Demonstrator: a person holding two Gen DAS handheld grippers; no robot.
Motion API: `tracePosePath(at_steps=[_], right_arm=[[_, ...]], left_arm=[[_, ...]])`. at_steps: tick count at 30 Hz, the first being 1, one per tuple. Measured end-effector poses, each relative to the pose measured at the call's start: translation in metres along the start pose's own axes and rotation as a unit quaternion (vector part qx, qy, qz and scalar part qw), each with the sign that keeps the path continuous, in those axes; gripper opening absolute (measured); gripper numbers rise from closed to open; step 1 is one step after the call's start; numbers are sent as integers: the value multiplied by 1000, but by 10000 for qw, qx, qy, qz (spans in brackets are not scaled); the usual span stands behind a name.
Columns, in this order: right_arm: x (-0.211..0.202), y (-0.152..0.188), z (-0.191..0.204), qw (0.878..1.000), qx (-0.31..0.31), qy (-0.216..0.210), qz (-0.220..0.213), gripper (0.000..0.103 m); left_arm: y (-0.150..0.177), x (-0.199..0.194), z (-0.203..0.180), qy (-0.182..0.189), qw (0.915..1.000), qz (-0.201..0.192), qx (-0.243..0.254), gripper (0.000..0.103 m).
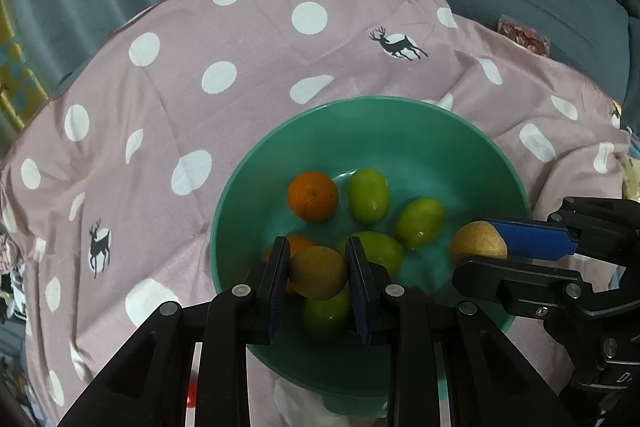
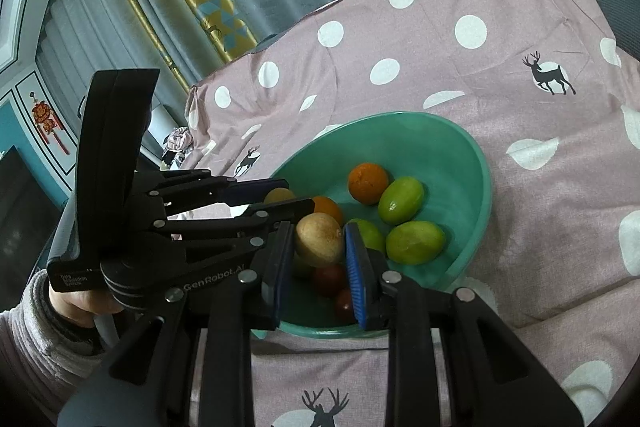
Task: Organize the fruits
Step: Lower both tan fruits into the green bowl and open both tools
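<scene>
The left gripper (image 1: 318,273) is clamped on a tan fruit (image 1: 318,272) low in the middle of its own view, pads pressed on both sides. The right gripper (image 2: 318,241) is likewise closed on a second tan fruit (image 2: 319,239) at lower centre of its view (from the left camera that fruit (image 1: 478,243) shows at the right edge of the bowl). Both fruits hang over the green bowl (image 1: 420,131), which sits on a pink spotted cloth (image 1: 200,47). Below lie an orange (image 1: 313,195), several green fruits (image 1: 368,195) and, in the right view, small dark red ones (image 2: 329,279).

The step appears to be dropping fruit into the bowl. Next, each gripper probably needs lowering and opening gently, so nothing bounces out.
</scene>
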State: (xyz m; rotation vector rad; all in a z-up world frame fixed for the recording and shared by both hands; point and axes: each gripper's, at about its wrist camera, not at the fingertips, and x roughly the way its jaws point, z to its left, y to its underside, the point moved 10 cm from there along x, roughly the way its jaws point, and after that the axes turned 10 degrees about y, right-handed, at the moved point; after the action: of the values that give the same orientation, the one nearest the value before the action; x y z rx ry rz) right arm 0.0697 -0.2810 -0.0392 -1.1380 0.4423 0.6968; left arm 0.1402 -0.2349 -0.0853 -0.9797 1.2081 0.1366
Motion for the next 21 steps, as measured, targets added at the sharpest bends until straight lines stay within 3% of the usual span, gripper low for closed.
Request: tracePosePath(at_steps=[21], right_arm=[[5, -1, 3, 9994, -244, 221, 44, 26]], left_arm=[[4, 8, 4, -100, 9998, 128, 114, 29]])
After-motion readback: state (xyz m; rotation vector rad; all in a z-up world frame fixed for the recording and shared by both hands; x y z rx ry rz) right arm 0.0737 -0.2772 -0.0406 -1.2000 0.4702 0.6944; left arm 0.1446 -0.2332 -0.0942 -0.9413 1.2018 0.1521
